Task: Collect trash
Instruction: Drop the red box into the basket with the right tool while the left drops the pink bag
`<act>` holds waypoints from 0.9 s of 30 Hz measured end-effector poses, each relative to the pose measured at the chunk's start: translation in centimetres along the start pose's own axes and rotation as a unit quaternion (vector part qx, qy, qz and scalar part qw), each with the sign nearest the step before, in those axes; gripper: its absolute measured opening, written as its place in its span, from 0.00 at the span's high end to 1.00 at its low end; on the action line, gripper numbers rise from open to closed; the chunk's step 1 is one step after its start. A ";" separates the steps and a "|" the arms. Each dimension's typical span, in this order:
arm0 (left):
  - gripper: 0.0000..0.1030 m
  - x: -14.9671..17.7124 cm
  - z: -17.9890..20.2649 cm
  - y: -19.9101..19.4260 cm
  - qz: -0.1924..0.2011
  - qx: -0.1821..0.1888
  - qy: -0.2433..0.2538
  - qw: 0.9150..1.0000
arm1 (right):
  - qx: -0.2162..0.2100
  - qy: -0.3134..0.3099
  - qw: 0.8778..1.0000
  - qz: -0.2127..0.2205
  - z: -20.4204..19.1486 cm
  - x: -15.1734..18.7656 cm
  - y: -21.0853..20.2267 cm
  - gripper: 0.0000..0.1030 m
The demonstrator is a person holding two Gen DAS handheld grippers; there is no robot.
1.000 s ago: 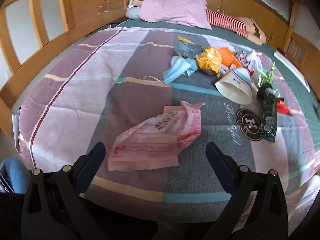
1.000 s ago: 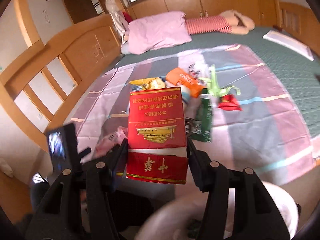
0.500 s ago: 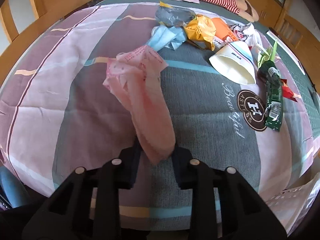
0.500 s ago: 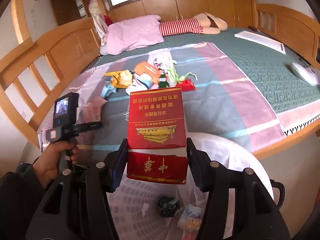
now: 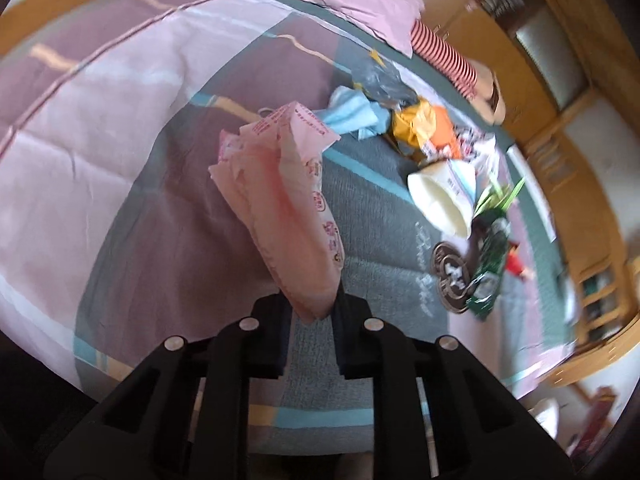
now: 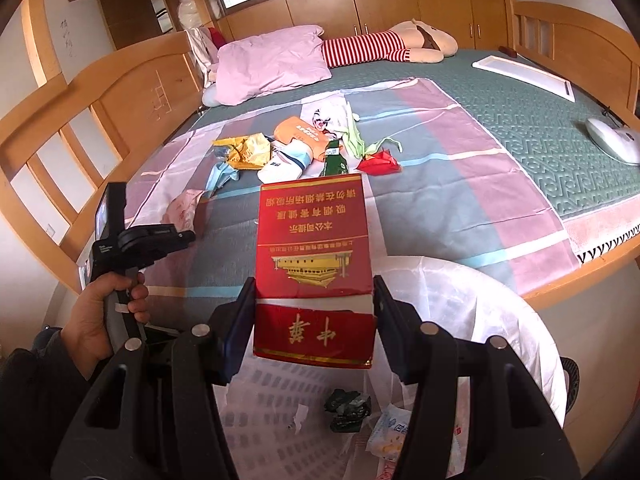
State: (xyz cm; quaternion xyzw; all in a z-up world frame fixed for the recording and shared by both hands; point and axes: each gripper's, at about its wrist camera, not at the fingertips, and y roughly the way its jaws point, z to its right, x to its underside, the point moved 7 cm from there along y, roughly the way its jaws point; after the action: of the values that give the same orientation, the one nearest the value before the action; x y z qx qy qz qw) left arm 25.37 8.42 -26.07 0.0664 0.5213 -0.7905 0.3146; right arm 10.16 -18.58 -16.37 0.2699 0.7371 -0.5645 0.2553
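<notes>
So far only a few scraps lie in the white plastic bin bag [image 6: 500, 300], while the right gripper [image 6: 314, 320] squeezes a red cigarette box [image 6: 314, 240] marked "中华" above it, the left gripper [image 5: 310, 312] pinches a crinkly pink plastic packet [image 5: 288, 208], and many wrappers [image 6: 296, 144] wait on the striped bedspread [image 6: 460, 184].

The right gripper [image 6: 314, 300] clamps a red cigarette carton [image 6: 314, 256] at both sides, held above the white-lined trash bin [image 6: 460, 300], which already holds a few scraps. Beyond the bin, wrappers [image 6: 296, 144] litter the striped blanket [image 6: 452, 184]. Left of the bin, a hand [image 6: 102, 312] grips the left gripper [image 6: 136, 240], seemingly near a pink bag [image 6: 184, 210].
</notes>
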 end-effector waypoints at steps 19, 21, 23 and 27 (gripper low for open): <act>0.83 5.1 8.7 -10.2 0.125 0.097 0.170 0.973 | 0.047 -0.033 0.996 -0.068 2.4 4.6 0.3 0.44; 0.83 6.8 9.9 -10.8 0.118 0.103 0.196 0.968 | 0.046 -0.031 0.994 -0.099 2.9 6.1 0.7 0.37; 0.83 8.8 11.7 -11.4 0.114 0.107 0.237 0.959 | 0.063 -0.024 0.994 -0.088 3.7 6.1 0.1 0.27; 0.83 12.8 14.4 -12.0 0.094 0.119 0.313 0.938 | 0.063 0.054 0.997 -0.003 6.2 3.5 -3.4 0.27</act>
State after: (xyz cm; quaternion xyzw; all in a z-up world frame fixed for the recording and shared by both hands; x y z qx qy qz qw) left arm 11.61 -6.40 -15.75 0.3964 0.4872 -0.7524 0.1985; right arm 5.77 -24.93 -17.86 0.3133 0.7137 -0.5952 0.1958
